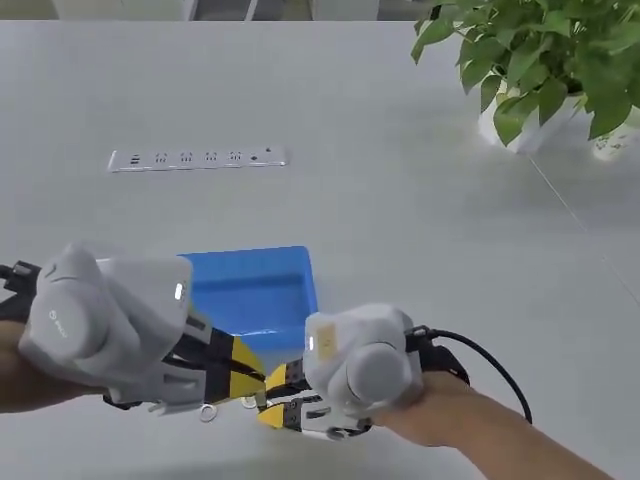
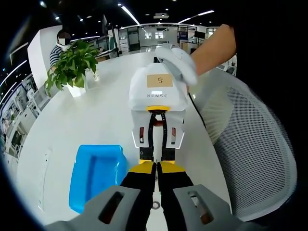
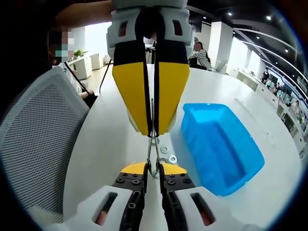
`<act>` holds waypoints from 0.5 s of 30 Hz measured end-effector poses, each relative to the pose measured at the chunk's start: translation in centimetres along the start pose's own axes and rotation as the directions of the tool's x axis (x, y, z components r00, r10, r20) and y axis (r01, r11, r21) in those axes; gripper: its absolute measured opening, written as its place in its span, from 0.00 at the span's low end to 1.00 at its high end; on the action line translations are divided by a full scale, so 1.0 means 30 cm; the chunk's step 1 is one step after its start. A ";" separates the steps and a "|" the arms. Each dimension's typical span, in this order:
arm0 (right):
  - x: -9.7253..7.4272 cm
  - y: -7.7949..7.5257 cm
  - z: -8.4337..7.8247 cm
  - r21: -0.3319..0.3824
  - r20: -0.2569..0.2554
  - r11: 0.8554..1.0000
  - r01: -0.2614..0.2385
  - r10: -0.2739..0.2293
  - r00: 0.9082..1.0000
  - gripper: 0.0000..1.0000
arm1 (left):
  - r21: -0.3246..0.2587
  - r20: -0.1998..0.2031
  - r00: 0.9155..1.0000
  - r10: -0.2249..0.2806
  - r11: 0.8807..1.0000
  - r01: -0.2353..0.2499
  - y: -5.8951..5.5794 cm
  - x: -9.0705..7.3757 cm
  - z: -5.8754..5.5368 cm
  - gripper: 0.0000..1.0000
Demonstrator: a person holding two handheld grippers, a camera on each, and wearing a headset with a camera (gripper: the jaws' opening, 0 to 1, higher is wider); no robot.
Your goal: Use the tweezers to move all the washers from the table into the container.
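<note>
Left gripper (image 2: 156,166) jaws closed on the tweezers (image 3: 152,144). Right gripper (image 3: 153,169) jaws nearly together around the tweezers' other end; cannot tell whether they pinch it. Grippers face each other tip to tip, close to the near edge of the table (image 1: 400,200). Three washers (image 3: 172,158) lie flat on the table just beside the tweezers, between them and the blue container (image 3: 226,144).
</note>
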State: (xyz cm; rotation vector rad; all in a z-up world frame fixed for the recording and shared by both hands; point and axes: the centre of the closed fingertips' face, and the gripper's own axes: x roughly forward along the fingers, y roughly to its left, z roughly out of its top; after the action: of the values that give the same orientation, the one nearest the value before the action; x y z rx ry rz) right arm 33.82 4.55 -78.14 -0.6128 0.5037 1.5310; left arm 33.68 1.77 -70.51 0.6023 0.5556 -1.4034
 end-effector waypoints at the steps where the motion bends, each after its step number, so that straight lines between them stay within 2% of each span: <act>1: 0.000 0.000 0.000 0.003 0.000 1.000 0.000 0.000 1.000 0.11 | -0.001 0.000 1.000 0.001 1.000 -0.001 0.001 0.000 0.000 0.06; 15: 0.000 -0.001 -0.006 0.040 -0.015 0.999 0.013 -0.012 1.000 0.07 | 0.001 -0.003 1.000 0.001 1.000 -0.001 0.001 0.004 0.008 0.06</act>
State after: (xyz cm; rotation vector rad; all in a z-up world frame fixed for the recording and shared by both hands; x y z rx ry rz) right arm 33.87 4.44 -78.28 -0.5959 0.5392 1.5019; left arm 33.71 1.53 -70.40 0.6062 0.5571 -1.4017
